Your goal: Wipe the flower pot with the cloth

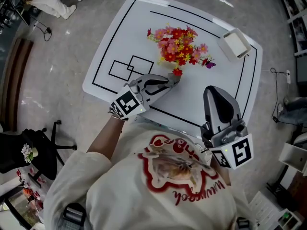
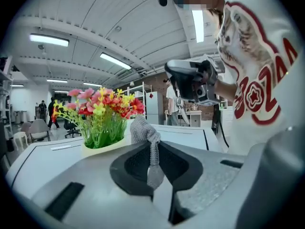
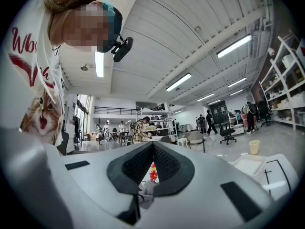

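A cream flower pot [image 2: 102, 148] full of red, pink and yellow artificial flowers [image 1: 180, 44] stands mid-table. In the head view the blooms hide most of the pot. My left gripper [image 1: 169, 84] reaches toward its near side and is shut on a grey mesh cloth [image 1: 176, 77]. In the left gripper view the cloth [image 2: 151, 142] hangs pinched between the jaws, its bunched top just right of the pot. My right gripper [image 1: 213, 91] hovers at the table's near right edge, shut with nothing in it. In the right gripper view, that gripper [image 3: 152, 147] has a red bloom [image 3: 153, 174] showing past its tips.
The white table [image 1: 120, 47] carries black outlines, with squares at its left. A white rectangular tray [image 1: 236, 43] sits at the far right corner. Around the table are grey floor, cables, a black chair [image 1: 29, 150] at left, and shelving at right.
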Tool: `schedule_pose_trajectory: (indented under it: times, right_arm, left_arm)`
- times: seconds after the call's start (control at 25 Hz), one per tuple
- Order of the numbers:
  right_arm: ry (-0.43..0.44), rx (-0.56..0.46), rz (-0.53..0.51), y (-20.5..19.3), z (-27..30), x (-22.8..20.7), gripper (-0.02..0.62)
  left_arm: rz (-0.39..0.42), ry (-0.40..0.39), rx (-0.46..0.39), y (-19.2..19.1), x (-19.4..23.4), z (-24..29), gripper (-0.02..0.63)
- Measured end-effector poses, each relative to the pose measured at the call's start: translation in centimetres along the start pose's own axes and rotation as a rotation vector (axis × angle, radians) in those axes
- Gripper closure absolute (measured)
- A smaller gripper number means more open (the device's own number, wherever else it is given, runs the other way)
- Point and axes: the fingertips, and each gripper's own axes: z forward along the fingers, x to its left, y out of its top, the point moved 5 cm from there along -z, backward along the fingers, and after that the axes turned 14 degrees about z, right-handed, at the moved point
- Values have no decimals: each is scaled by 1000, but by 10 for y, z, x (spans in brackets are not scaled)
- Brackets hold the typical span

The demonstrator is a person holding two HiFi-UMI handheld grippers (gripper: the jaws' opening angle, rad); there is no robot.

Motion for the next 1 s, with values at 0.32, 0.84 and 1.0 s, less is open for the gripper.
schedule_pose_trajectory:
  times: [0.32, 0.84, 1.0]
  right_arm:
    - [21, -14, -21, 6, 1, 6, 597]
    - [156, 70, -33, 12, 17, 31, 442]
    - [146, 69, -31, 19, 19, 31, 439]
  left_arm:
    - [82, -9, -178, 63, 2, -35, 572]
    - [220, 68, -296, 138, 14, -35, 572]
    - [261, 56, -308, 148, 8, -29, 572]
